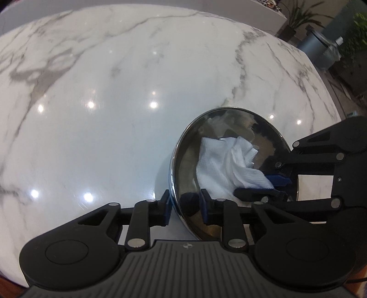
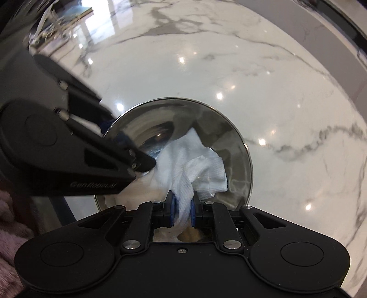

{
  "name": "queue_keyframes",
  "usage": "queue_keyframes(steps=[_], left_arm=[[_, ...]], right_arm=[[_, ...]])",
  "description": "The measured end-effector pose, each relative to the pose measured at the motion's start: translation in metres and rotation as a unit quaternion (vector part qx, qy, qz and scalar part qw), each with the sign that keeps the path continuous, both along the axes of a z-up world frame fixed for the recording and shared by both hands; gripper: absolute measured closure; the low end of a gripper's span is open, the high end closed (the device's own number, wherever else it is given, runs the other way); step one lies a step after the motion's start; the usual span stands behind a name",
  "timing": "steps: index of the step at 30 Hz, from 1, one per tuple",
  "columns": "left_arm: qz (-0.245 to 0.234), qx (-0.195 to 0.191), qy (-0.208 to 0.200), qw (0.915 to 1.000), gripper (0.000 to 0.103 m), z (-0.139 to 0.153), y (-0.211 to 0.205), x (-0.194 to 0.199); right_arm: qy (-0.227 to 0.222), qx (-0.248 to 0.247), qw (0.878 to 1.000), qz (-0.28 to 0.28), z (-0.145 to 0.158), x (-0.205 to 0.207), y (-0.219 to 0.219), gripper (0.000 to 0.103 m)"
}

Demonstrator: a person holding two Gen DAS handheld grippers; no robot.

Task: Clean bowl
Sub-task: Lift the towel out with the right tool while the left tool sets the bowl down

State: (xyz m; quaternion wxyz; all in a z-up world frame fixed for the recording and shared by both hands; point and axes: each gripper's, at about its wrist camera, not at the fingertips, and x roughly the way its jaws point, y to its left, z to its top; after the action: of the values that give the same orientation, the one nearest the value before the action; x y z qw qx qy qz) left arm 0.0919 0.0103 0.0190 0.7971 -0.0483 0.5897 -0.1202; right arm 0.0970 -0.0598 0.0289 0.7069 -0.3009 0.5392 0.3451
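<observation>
A shiny steel bowl (image 1: 183, 165) (image 2: 236, 160) stands on the marble counter. Inside it lies a crumpled white paper towel (image 1: 220, 165) (image 2: 201, 169). My right gripper (image 2: 182, 201) (image 1: 273, 186) points down into the bowl from its right side and is shut on a bunched end of the towel. My left gripper (image 1: 185, 206) (image 2: 119, 137) straddles the bowl's near-left rim, one blue pad outside and one inside against the wall, shut on the rim. The bowl's bottom is mostly hidden by the towel and by reflections.
The white, grey-veined marble counter (image 1: 114, 91) (image 2: 275, 91) spreads wide to the left of and beyond the bowl. Past its far right edge stand a grey bin (image 1: 318, 41) and potted plants (image 1: 300, 16). Fuzzy mauve fabric (image 2: 11, 217) shows at the right wrist view's left edge.
</observation>
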Motion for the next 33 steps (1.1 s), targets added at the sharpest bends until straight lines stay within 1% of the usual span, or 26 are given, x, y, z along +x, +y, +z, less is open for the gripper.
queue_keyframes(steps=[2,4,7,10,12,15,18,21,24,25,28,31,33], left_arm=[[-0.007,0.019,-0.010,0.9997,0.087,0.005,-0.002,0.000],[-0.008,0.033,-0.015,0.9993,0.087,0.008,-0.001,0.001],[-0.006,0.027,-0.012,0.9996,0.087,0.008,0.002,0.001],[0.000,0.026,-0.015,0.9995,0.087,0.007,0.002,0.000],[0.010,0.020,-0.016,0.9996,0.087,0.006,0.003,-0.001],[0.028,-0.003,-0.017,0.9995,0.087,0.004,0.007,-0.001],[0.037,-0.017,-0.032,0.9987,0.085,0.007,0.010,-0.003],[0.049,-0.028,-0.051,0.9971,0.078,0.012,0.012,-0.006],[0.061,-0.035,-0.062,0.9956,0.070,0.016,0.014,-0.006],[0.063,-0.037,-0.064,0.9953,0.069,0.016,0.014,-0.007],[0.068,-0.037,-0.068,0.9947,0.068,0.016,0.014,-0.009],[0.077,-0.035,-0.075,0.9936,0.067,0.014,0.014,-0.013],[0.082,-0.036,-0.079,0.9929,0.067,0.012,0.015,-0.016]], right_arm=[[-0.027,-0.023,0.999,0.028,-0.001,-0.008,0.008,0.092],[-0.071,-0.054,0.994,0.054,-0.003,-0.016,0.015,0.092],[-0.117,-0.079,0.987,0.074,-0.005,-0.024,0.020,0.094],[-0.145,-0.085,0.983,0.080,-0.005,-0.029,0.020,0.095],[-0.156,-0.074,0.982,0.072,-0.001,-0.031,0.018,0.095],[-0.162,-0.039,0.985,0.043,0.010,-0.030,0.010,0.095],[-0.174,-0.006,0.985,0.010,0.021,-0.029,-0.002,0.095],[-0.190,0.023,0.981,-0.025,0.037,-0.031,-0.016,0.095],[-0.205,0.054,0.975,-0.068,0.049,-0.033,-0.029,0.095],[-0.210,0.066,0.972,-0.087,0.056,-0.034,-0.035,0.095],[-0.217,0.081,0.964,-0.132,0.056,-0.032,-0.054,0.095],[-0.209,0.091,0.958,-0.172,0.053,-0.030,-0.073,0.095],[-0.195,0.100,0.954,-0.204,0.045,-0.028,-0.086,0.095]])
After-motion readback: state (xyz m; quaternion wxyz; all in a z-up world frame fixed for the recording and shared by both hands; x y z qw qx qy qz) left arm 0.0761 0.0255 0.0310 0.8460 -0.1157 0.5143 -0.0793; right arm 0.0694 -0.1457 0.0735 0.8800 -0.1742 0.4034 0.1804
